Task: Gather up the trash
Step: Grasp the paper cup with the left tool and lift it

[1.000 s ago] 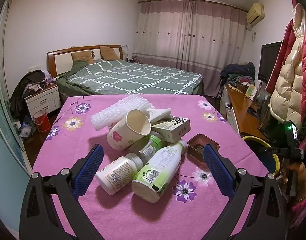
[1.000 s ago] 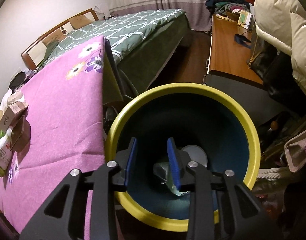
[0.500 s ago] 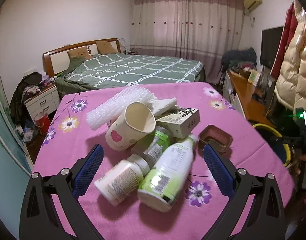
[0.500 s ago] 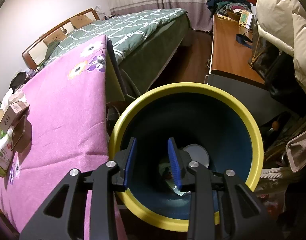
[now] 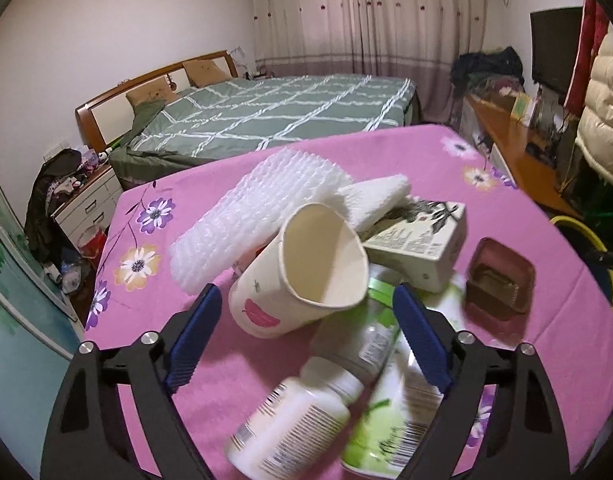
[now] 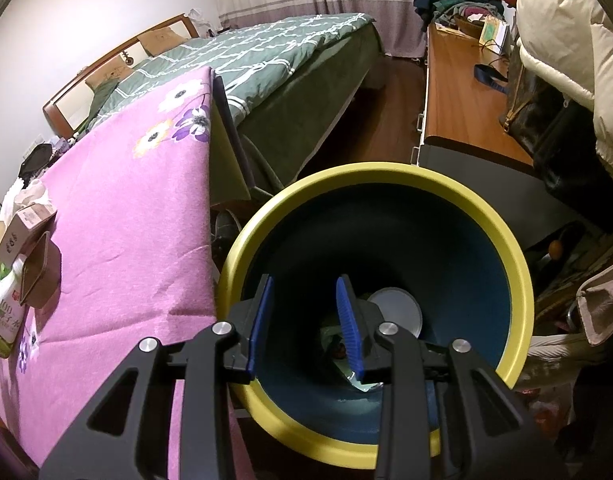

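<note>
A heap of trash lies on the pink flowered tablecloth point(image 5: 210, 364). On top, a paper cup point(image 5: 302, 276) with a pink mark lies on its side, mouth toward me. My left gripper point(image 5: 305, 290) straddles that cup, and its jaws are closing. Both blue pads point(image 5: 194, 336) still stand clear of the cup's sides. Under it lie a white pill bottle point(image 5: 290, 420), a green bottle point(image 5: 386, 424) and a clear jar point(image 5: 370, 328). My right gripper point(image 6: 305, 280) hangs over the yellow-rimmed blue bin point(image 6: 386, 172), jaws narrowly apart, nothing between them.
White foam netting point(image 5: 258, 216), a folded tissue point(image 5: 378, 196), a printed box point(image 5: 422, 240) and a brown tray point(image 5: 500, 284) sit behind the cup. The bin holds a grey lid point(image 6: 398, 308) and a crumpled wrapper point(image 6: 358, 384). A bed, a wooden desk and hanging coats surround the table.
My left gripper has come forward and down onto the pile, and its jaws have narrowed around the paper cup. The right gripper has stayed still over the bin.
</note>
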